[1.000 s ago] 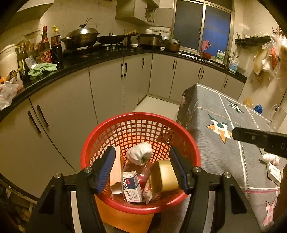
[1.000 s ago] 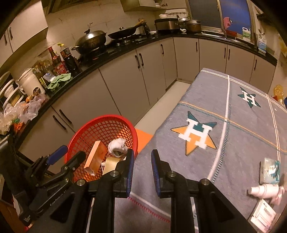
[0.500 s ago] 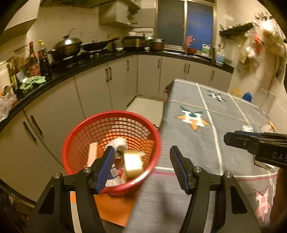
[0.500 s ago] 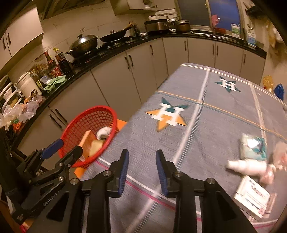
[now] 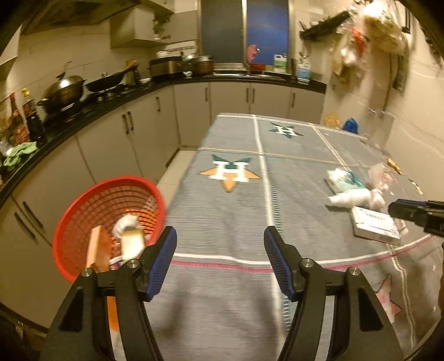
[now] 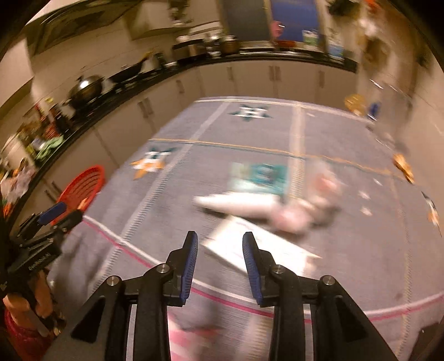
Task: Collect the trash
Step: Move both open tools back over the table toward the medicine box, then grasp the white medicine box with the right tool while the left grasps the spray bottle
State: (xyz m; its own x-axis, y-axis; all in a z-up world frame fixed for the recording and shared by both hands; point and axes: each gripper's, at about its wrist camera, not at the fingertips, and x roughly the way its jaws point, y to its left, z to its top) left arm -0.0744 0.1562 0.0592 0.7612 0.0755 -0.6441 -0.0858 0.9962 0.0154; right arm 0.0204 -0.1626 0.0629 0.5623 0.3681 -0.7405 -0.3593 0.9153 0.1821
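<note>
A red mesh basket [image 5: 83, 216] holding several pieces of trash stands off the table's left edge; it also shows in the right wrist view [image 6: 83, 186]. My left gripper [image 5: 220, 261] is open and empty above the grey star-patterned tablecloth [image 5: 227, 211]. My right gripper [image 6: 219, 258] is open and empty, just short of a flat white box [image 6: 249, 247]. Beyond the box lie a white bottle [image 6: 236, 204], a teal packet [image 6: 260, 177] and crumpled wrappers [image 6: 313, 202], all blurred. The left wrist view shows the same box [image 5: 374, 225], bottle [image 5: 349, 197] and packet [image 5: 342, 177].
Kitchen cabinets [image 5: 116, 144] and a dark counter with a wok [image 5: 63, 91] and pots run along the left and back. Small scraps [image 6: 402, 166] lie near the table's right edge by the wall. Bags [image 5: 374, 25] hang on the right wall.
Both grippers have swung right, away from the basket and over the table. My right gripper has opened wider and come close to the white box. My left gripper stays open.
</note>
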